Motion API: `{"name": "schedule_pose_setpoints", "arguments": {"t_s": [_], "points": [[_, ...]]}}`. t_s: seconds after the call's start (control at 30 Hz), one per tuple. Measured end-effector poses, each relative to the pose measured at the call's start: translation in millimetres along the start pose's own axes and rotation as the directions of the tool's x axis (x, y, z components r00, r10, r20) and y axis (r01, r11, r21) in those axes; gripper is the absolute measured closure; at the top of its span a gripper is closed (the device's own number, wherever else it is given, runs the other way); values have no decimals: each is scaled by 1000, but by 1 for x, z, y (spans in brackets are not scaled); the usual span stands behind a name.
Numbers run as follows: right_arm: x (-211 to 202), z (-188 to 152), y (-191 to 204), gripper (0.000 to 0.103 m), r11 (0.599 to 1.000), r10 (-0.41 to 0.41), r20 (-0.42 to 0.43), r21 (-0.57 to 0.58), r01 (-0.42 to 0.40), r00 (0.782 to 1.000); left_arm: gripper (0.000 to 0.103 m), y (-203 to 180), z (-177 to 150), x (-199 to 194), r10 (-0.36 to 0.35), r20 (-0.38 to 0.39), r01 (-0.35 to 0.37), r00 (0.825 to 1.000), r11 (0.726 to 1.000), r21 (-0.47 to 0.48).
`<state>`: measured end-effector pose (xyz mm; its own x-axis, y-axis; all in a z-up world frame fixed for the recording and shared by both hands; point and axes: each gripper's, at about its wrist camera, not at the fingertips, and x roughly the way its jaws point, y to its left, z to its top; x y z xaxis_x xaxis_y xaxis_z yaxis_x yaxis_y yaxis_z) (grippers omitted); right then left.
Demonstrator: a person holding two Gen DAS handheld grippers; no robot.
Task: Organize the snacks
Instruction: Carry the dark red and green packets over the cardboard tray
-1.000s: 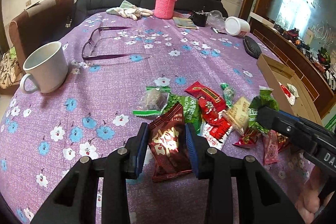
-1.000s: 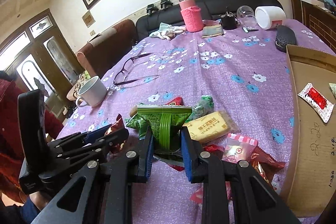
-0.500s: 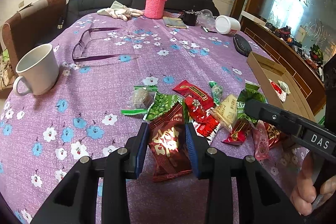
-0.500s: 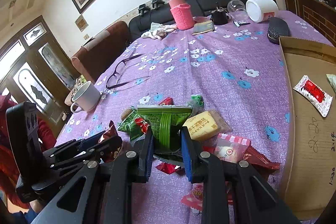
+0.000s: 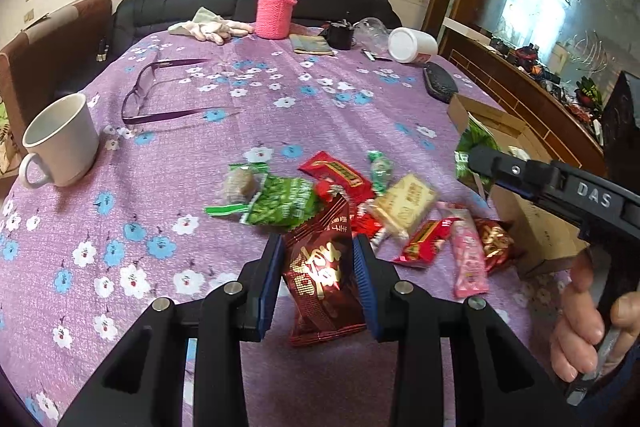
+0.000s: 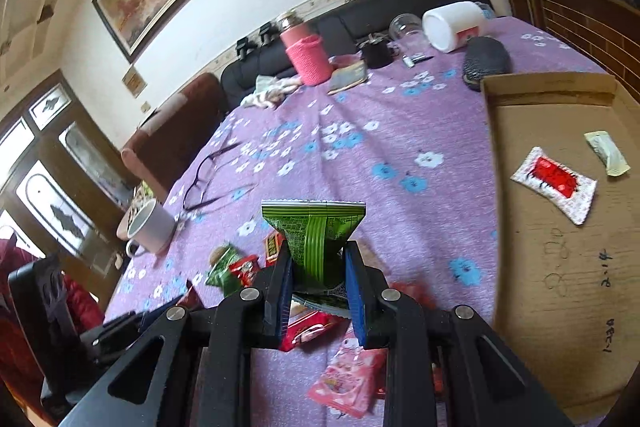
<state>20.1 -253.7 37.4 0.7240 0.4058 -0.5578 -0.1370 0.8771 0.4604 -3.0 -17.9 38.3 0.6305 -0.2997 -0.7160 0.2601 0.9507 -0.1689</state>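
Observation:
My left gripper point(image 5: 318, 259) is shut on a dark red snack packet point(image 5: 322, 269) and holds it above the purple flowered tablecloth. My right gripper point(image 6: 318, 263) is shut on a green snack packet point(image 6: 314, 237), lifted above the pile. That gripper also shows in the left wrist view point(image 5: 476, 157), near the cardboard box point(image 5: 504, 131). A pile of snacks point(image 5: 384, 203) lies on the cloth: green, red, yellow and pink packets. The flat cardboard box point(image 6: 560, 227) holds a red-and-white packet point(image 6: 554, 179) and a small pale one point(image 6: 608, 157).
A white mug point(image 5: 60, 143) and purple glasses point(image 5: 160, 95) lie at the left. At the far end are a pink-sleeved bottle point(image 5: 277, 7), gloves point(image 5: 208, 27), a white jar on its side point(image 5: 412, 45) and a dark brush point(image 5: 440, 83).
My right gripper has lifted the green packet and carried it right, toward the cardboard box. My left gripper still holds the dark red packet, slightly higher.

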Motion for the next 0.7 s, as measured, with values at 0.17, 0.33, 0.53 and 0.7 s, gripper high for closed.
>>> {"name": "schedule_pose_setpoints", "arguments": {"t_s": [0.17,0.33,0.53,0.7], "points": [[-12,7,-14,77,999,-6,35,43,5,999,69,-15,9,-4,-18,-2,18,1000,1000,12],[-32,16,-38,77,994,-34,88,103,25,996,69,-39,23,-7,-53,2,53,999,998,33],[-63,20,-70,77,982,-116,153,165,91,981,69,-80,37,-5,-96,-2,96,995,992,84],[-88,17,-103,77,965,-157,180,238,111,971,69,-118,40,4,-142,-20,144,990,981,133]]}}
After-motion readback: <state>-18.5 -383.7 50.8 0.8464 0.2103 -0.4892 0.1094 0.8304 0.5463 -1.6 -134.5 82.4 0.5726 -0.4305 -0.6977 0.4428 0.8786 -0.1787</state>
